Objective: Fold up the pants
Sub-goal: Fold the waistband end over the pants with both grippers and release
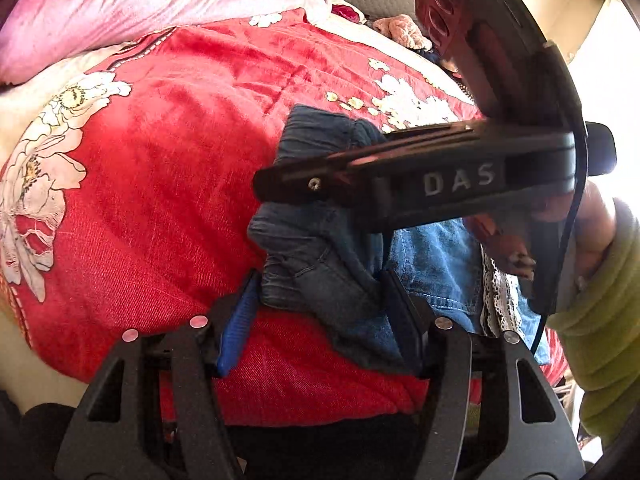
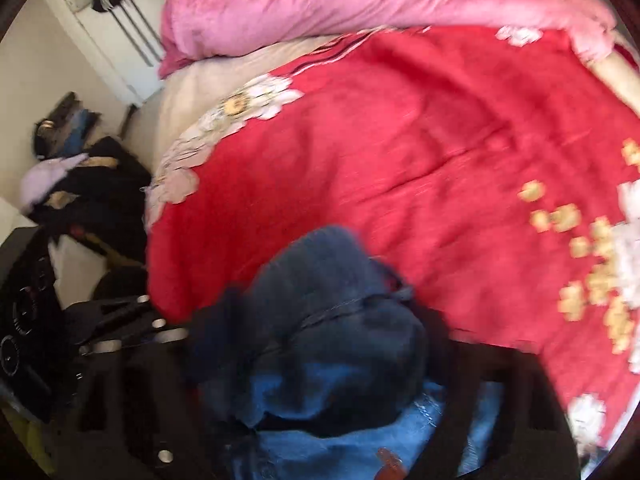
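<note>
Where the pants [image 1: 320,248] are lying: they are sitting bunched in a dark denim heap on the red floral blanket [image 1: 160,184], near its front edge, with the cloth rumpled and doubled over itself.
Left gripper [image 1: 320,276]: it is pointing down at the heap; the dark denim is filling the gap between its fingers and the blue pad [image 1: 238,328] is pressing against the cloth edge, so it is clamping a fold of the pants.
Right gripper [image 1: 276,182]: it is reaching in sideways across the upper part of the heap, with its tips lying over the denim. I cannot tell whether it is pinching cloth: its own view is smearing with blur, with denim bulging between the dark fingers.
Hand [image 1: 592,220]: it is gripping the right tool's handle, with a green ribbed sleeve [image 1: 600,300] trailing behind it.
Beside the pants: a lighter blue denim piece [image 1: 436,268] is lying partly under the dark heap, with a strip of lace trim [image 1: 494,300] showing at its far side.
Bedding: a pink quilt [image 1: 140,4] is lying crumpled along the far edge of the blanket.
Floor: a pile of dark clothes [image 2: 80,184] is sitting off the bed's side, well apart from the pants.
</note>
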Motion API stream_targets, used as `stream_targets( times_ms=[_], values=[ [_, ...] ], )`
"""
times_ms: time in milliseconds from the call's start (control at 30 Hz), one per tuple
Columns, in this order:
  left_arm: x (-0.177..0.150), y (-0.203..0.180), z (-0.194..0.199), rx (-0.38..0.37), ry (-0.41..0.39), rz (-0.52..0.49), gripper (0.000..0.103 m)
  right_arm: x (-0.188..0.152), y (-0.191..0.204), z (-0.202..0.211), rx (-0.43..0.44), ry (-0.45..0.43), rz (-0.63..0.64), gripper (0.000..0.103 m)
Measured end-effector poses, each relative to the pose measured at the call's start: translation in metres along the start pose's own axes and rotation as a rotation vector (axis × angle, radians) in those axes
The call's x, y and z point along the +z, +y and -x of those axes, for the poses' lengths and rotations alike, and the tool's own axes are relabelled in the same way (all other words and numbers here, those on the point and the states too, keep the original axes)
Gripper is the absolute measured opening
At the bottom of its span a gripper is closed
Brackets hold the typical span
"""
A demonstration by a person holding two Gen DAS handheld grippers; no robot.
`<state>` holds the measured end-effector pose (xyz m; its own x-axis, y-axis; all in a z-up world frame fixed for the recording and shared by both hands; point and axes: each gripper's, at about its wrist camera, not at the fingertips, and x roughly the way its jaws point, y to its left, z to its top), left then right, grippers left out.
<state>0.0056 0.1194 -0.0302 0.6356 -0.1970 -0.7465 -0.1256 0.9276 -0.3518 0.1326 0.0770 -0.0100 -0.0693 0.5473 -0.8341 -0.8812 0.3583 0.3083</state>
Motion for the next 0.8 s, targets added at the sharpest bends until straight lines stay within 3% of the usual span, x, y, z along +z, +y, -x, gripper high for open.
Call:
stream_targets(
  times_ms=[100,200,467,667,700,733,800],
  values=[
    [0.001,-0.002,0.003,-0.005,-0.002,0.001,0.055,-0.007,-0.002,0.017,0.022,-0.054,-0.006,0.040],
    [0.004,-0.004,0.009,-0.044,-0.008,0.010,0.067,-0.020,-0.011,0.046,0.078,-0.140,-0.045,0.031],
    [0.010,-0.034,0.018,-0.176,-0.007,-0.011,0.087,-0.073,-0.022,0.131,0.160,-0.361,-0.081,0.031],
    [0.015,-0.077,-0.003,-0.308,0.065,-0.036,0.088,-0.109,-0.036,0.176,0.143,-0.449,-0.100,0.031],
    [0.017,-0.084,-0.007,-0.322,0.075,-0.042,0.086,-0.115,-0.039,0.181,0.142,-0.463,-0.106,0.033],
    [0.016,-0.092,-0.008,-0.339,0.077,-0.050,0.079,-0.120,-0.041,0.186,0.138,-0.477,-0.114,0.035],
    [0.014,-0.110,-0.009,-0.382,0.077,-0.083,0.074,-0.137,-0.049,0.197,0.113,-0.518,-0.162,0.054]
  ],
)
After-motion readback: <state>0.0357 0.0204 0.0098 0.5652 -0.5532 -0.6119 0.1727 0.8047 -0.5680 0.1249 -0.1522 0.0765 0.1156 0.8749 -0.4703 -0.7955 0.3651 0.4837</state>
